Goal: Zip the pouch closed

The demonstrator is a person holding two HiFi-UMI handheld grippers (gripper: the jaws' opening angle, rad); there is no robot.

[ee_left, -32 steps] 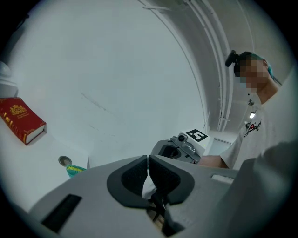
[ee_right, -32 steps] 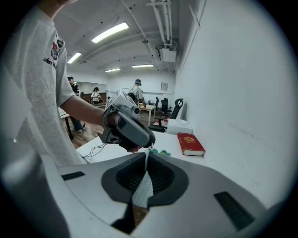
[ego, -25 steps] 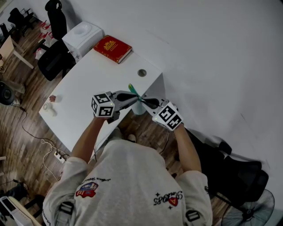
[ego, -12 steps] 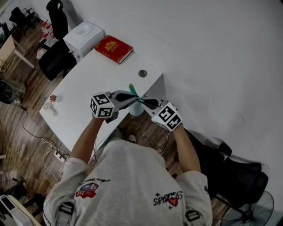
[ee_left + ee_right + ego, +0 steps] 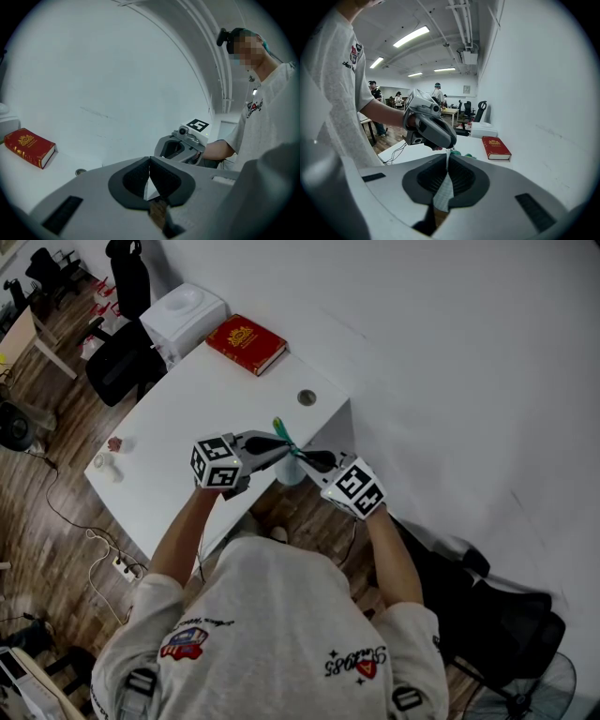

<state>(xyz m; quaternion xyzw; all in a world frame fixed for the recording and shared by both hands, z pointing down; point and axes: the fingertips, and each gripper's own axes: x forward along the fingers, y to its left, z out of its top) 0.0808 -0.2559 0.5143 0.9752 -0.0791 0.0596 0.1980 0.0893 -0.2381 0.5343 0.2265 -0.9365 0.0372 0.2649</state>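
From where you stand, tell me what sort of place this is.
Most likely an open-plan office or lab workroom: a white desk with a red book, black office chairs beside it, and ceiling strip lights over more desks with people in the right gripper view.

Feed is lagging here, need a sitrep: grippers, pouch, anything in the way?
Left gripper and right gripper both shut on pouch. Pouch held in air between them, by table edge; zip state unreadable. Red book far back, not in the way.
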